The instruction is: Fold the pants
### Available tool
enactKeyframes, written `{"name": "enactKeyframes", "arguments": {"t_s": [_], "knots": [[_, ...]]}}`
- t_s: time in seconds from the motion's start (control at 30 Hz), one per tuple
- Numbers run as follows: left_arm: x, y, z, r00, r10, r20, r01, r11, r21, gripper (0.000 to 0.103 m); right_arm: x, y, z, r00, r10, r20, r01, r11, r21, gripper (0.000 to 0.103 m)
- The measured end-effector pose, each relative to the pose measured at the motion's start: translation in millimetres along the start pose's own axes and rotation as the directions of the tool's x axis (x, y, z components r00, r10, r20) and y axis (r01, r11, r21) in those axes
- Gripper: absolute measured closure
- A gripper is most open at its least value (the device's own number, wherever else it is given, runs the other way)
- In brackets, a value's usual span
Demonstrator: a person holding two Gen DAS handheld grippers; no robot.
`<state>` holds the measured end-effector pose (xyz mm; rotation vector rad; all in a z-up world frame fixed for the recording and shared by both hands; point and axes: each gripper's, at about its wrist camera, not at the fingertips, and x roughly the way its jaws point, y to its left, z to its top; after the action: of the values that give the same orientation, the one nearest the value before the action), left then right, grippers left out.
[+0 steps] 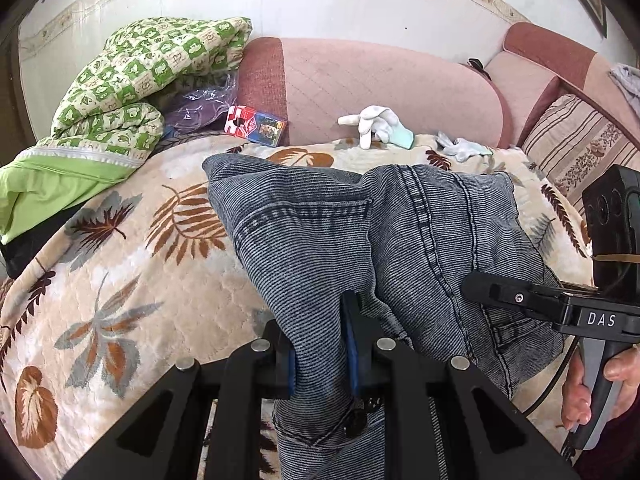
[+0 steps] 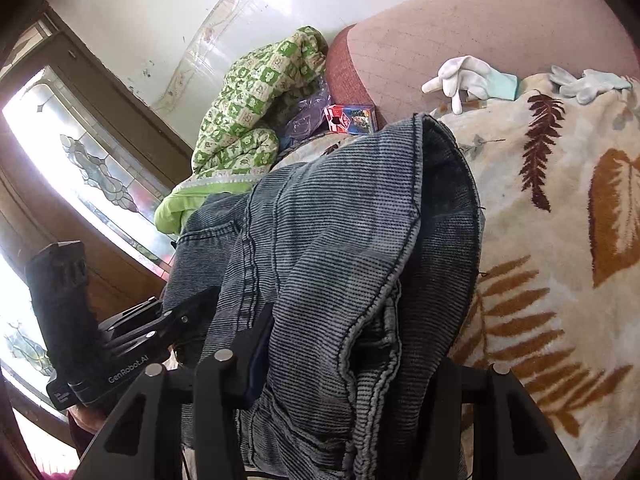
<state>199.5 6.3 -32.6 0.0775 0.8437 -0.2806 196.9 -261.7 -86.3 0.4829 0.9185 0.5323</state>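
Observation:
Grey-blue denim pants point(image 1: 360, 240) lie bunched on a leaf-patterned blanket point(image 1: 120, 280), and fill the middle of the right wrist view point(image 2: 340, 240). My left gripper point(image 1: 320, 344) is shut on a fold of the pants near their front edge, cloth pinched between its blue-padded fingers point(image 1: 350, 332). My right gripper point(image 2: 336, 360) is shut on another part of the pants; cloth drapes over it and hides its right finger. The right gripper body also shows at the right of the left wrist view point(image 1: 560, 308), and the left gripper body at the lower left of the right wrist view point(image 2: 120, 340).
A green checked quilt point(image 1: 140, 88) is piled at the back left. A small red and blue box point(image 1: 256, 124) and white gloves point(image 1: 376, 124) lie by the pink sofa back point(image 1: 380, 80). A striped cushion point(image 1: 580, 148) is at the right. A window point(image 2: 80, 168) is left.

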Motion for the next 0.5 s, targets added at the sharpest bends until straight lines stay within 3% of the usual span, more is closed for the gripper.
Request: {"name": "enactKeyframes", "arguments": {"t_s": [0.5], "knots": [[11, 0, -1, 1.000, 0.014, -0.017, -0.014, 1.000, -0.005, 0.084, 10, -1, 3, 1.000, -0.020, -0.004, 0.020, 1.000, 0.014, 0.051]]}}
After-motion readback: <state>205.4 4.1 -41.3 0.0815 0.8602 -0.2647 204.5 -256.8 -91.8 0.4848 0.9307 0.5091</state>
